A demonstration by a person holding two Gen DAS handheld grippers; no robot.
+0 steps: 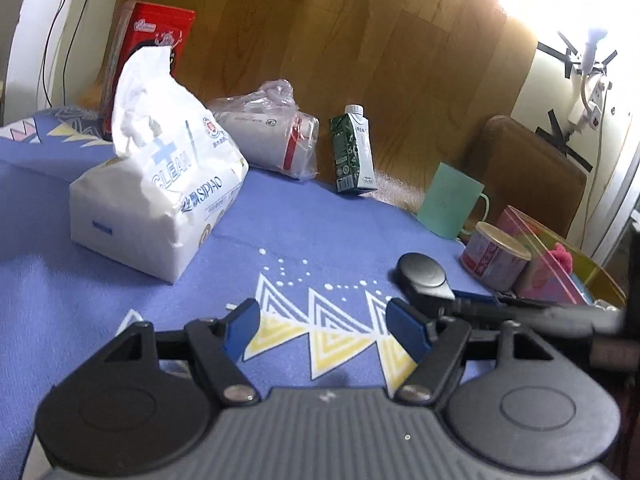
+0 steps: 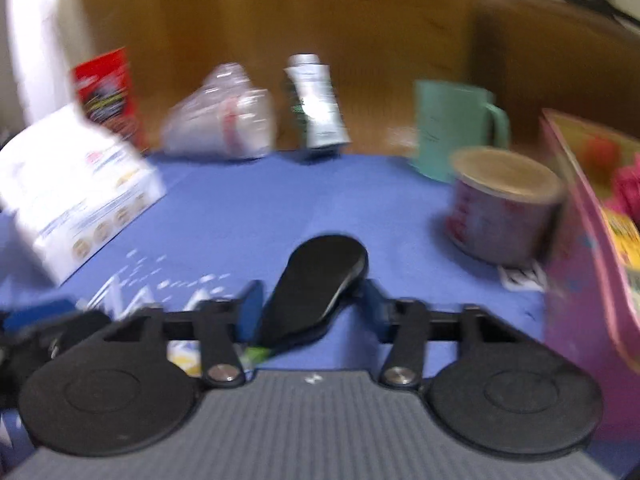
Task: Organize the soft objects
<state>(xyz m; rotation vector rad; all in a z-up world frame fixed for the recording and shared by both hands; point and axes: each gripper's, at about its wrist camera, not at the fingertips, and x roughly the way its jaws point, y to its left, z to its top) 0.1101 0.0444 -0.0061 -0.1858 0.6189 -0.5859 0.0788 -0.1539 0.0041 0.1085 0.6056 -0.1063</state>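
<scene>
A white tissue pack point(image 1: 160, 184) with a tissue sticking up sits on the blue patterned cloth point(image 1: 120, 300) at the left; it also shows blurred in the right wrist view point(image 2: 76, 188). My left gripper point(image 1: 320, 326) is open and empty, low over the cloth. My right gripper point(image 2: 312, 308) has a black oval flat object point(image 2: 320, 284) between its blue fingers; the view is blurred, so contact is unclear. That object point(image 1: 422, 272) also shows at the right of the left wrist view. A pink box point(image 2: 592, 240) holds something pink and fluffy point(image 2: 628, 188).
Along the back stand a red box point(image 1: 148, 60), a plastic-bagged white bottle point(image 1: 272, 136), a green-white carton point(image 1: 354, 148), a teal mug point(image 1: 452, 204) and a pink can point(image 1: 496, 256). A wooden wall and a brown chair point(image 1: 532, 176) lie behind.
</scene>
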